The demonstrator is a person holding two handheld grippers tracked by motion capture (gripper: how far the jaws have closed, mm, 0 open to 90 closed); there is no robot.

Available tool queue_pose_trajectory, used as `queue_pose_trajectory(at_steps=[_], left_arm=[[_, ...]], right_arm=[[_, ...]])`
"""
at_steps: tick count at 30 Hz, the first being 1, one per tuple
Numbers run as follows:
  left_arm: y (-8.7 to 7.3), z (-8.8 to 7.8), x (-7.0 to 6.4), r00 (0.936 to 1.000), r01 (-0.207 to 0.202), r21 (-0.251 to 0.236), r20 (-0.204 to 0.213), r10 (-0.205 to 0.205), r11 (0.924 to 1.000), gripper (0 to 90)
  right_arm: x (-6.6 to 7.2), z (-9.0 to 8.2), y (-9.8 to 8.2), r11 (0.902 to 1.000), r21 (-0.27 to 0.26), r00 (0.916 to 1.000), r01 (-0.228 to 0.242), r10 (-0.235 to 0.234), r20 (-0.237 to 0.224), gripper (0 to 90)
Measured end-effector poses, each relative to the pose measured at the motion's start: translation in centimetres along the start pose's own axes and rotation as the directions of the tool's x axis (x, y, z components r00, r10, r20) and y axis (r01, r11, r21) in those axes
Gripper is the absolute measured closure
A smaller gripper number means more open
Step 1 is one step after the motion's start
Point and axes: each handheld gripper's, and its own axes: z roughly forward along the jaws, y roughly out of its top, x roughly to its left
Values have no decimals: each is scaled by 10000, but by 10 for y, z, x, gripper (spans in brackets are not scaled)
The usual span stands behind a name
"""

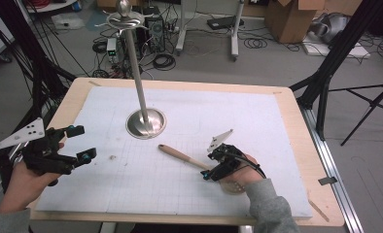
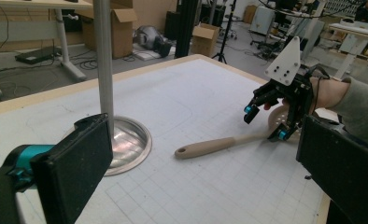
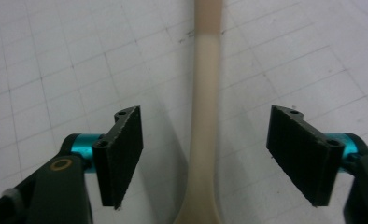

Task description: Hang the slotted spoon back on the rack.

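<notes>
A beige wooden spoon [image 1: 180, 156] lies on the white gridded mat [image 1: 257, 116], handle pointing up-left, its slotted head [image 1: 232, 187] partly hidden under the person's right hand. My right gripper [image 1: 210, 171] hovers low over the handle near the head. In the right gripper view the spoon handle [image 3: 205, 88] runs between the two pads of the right gripper [image 3: 206, 112], which stand apart from it on both sides, open. The left gripper view shows that right gripper [image 2: 265, 123] over the spoon [image 2: 215, 145]. At the mat's left edge my left gripper [image 1: 81, 142] is open and holds nothing.
A metal stand with a round base [image 1: 146, 124] and a tall pole [image 1: 135, 68] rises from the mat's far middle, left of the spoon's handle tip. The wooden table rim [image 1: 301, 141] frames the mat. Cables, boxes and tripod legs lie on the floor beyond.
</notes>
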Motion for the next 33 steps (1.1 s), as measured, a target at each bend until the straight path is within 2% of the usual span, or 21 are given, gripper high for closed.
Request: queue_pose_trajectory(at_steps=[12,21,33], left_arm=[[-2,1,1,10000,12,85,-12,-12,10000,41],[-2,2,1,10000,39,101,-21,-39,9999,41],[-4,4,1,10000,58,196,-21,-57,9998,41]], right_arm=[[1,5,0,9983,574,9999,-123,117,100,440],[0,6,0,9967,708,9990,-391,373,256,556],[2,6,1,9955,872,9976,-374,321,616,648]])
